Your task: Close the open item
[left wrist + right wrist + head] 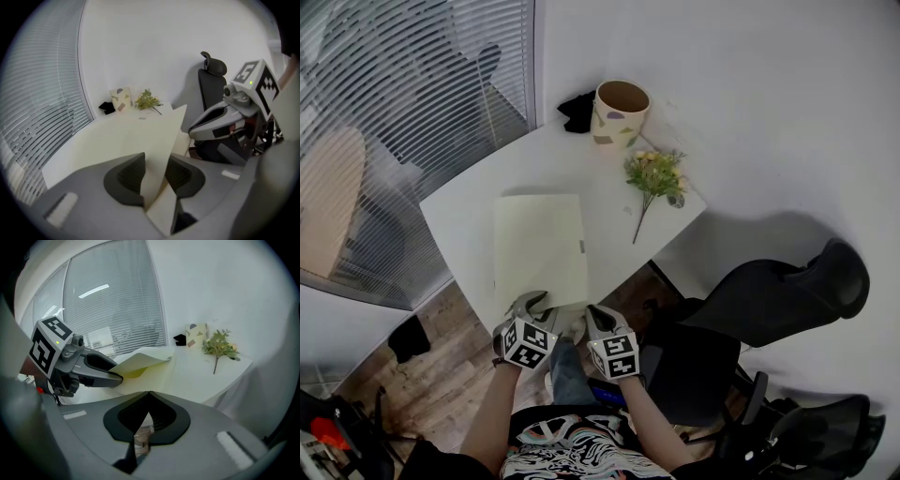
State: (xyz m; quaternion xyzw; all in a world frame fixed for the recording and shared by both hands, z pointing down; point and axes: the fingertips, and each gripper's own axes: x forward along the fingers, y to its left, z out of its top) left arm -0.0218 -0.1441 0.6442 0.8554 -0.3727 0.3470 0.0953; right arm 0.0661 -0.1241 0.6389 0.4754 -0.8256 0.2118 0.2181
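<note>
Folder [539,248] is lying flat on the table [459,216], its near end reaching the front edge by the person. Left gripper [530,300] is clamping the near edge of the cover [140,363], which is standing raised off a yellow inner face, the sheet passing straight between the pads. Right gripper [595,314] is hovering just beside it, off the table's edge, jaws together on nothing.

Cover is reading as thin card: light, bowing under its own weight, slick-faced, and likely to crease under a hard pinch. Best hold looks like the free edge, so it can be lowered flat rather than dropped.

Table is looking smooth, white and firm. Cup [621,111], black bundle [578,110] and flower sprig [654,173] are sitting at the far corner, well apart from the folder. Blinds [412,94] are covering the window at left. Black chair [769,300] is standing at right.
</note>
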